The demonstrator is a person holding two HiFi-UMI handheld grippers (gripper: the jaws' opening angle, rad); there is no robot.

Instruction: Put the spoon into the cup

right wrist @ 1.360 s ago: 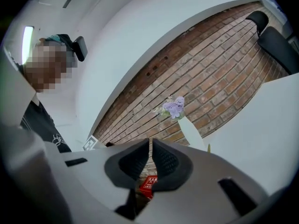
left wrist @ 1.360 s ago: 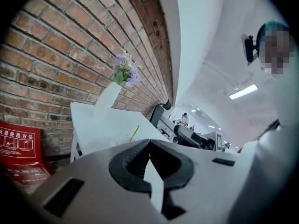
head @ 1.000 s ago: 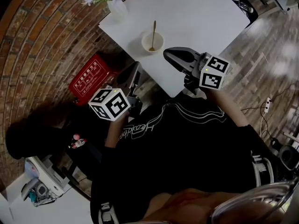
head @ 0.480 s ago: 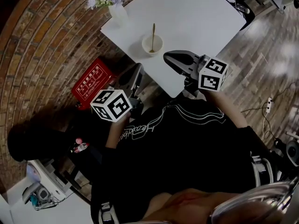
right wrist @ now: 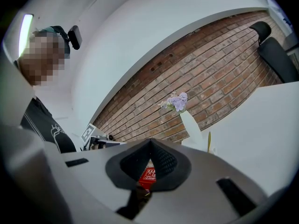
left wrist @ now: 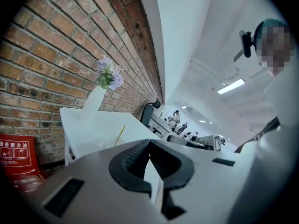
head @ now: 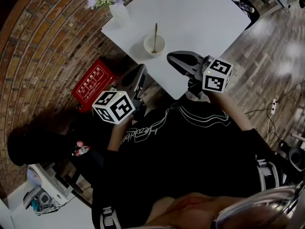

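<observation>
Nothing has visibly shifted over the last second: on the white table [head: 205,18], the cup [head: 155,46] already holds the spoon [head: 155,31], handle up. By the table's near corner, the left gripper [head: 139,70] has the cup at 1 o'clock and the right gripper [head: 172,57] has it at 11, both roughly level with jaws closed on nothing. The spoon looks light, stiff and slick, so mid-handle would be the place to pinch.

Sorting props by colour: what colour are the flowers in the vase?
Pale purple flowers, clearest in the left gripper view.
</observation>
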